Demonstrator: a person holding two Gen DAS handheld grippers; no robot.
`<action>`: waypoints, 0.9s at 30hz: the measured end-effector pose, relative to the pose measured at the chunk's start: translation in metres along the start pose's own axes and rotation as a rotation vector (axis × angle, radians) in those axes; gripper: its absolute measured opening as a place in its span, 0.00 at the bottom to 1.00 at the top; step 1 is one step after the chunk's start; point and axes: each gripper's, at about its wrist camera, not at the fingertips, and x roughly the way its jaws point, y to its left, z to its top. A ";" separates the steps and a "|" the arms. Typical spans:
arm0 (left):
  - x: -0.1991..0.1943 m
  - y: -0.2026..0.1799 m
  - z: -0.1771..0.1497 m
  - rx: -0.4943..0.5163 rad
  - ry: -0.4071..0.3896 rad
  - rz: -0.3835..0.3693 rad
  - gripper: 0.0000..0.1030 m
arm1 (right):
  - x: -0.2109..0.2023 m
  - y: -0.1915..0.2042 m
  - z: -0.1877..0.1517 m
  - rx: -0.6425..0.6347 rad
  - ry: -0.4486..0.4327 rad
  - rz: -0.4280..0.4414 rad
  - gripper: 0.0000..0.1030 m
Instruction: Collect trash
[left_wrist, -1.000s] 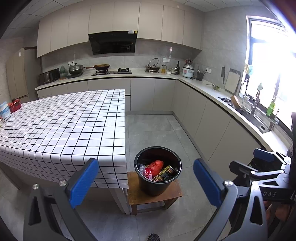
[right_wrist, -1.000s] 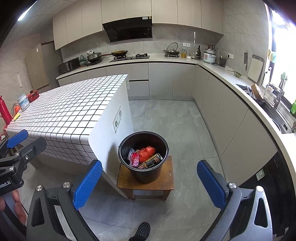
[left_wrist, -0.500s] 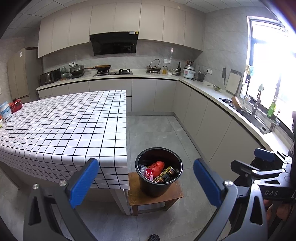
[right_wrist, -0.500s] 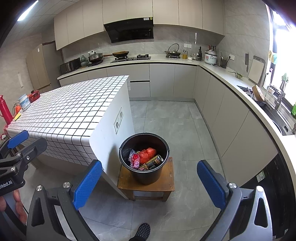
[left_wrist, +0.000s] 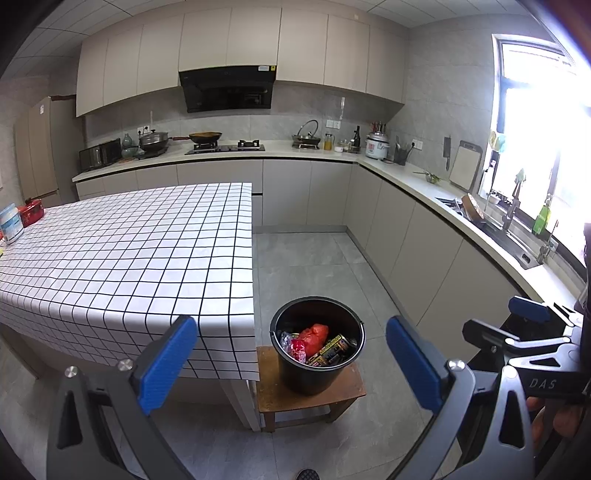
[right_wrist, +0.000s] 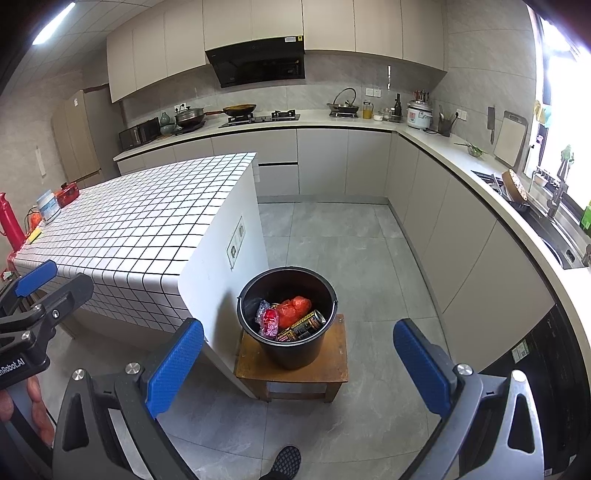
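A black bucket (left_wrist: 317, 369) stands on a low wooden stool (left_wrist: 345, 391) beside the island. It holds trash: a red bag (left_wrist: 314, 334), a dark can (left_wrist: 332, 350) and a crinkled wrapper (left_wrist: 286, 339). The bucket (right_wrist: 291, 350) with its red bag (right_wrist: 293, 310) and can (right_wrist: 304, 326) also shows in the right wrist view. My left gripper (left_wrist: 291, 363) is open and empty, held back from the bucket. My right gripper (right_wrist: 297, 365) is open and empty too, and shows at the right of the left wrist view (left_wrist: 528, 321).
The island with a checked cloth (left_wrist: 122, 251) is at the left; a can (left_wrist: 10, 223) and a red box (left_wrist: 31, 212) sit at its far end. Counters and cabinets (left_wrist: 424, 236) run along the back and right. Grey tiled floor (right_wrist: 332, 243) lies between.
Both views have drifted back and up slightly; the bucket sits a little lower in frame. Both grippers stay open and empty.
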 end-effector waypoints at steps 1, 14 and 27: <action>0.000 0.000 0.000 -0.001 0.001 -0.002 1.00 | 0.000 0.000 0.000 0.001 0.000 0.000 1.00; -0.003 0.000 0.001 0.000 -0.006 -0.005 1.00 | -0.001 0.000 0.001 -0.001 -0.003 -0.003 1.00; -0.004 -0.002 0.002 0.002 -0.006 -0.008 1.00 | -0.001 0.001 0.004 -0.006 -0.002 -0.003 1.00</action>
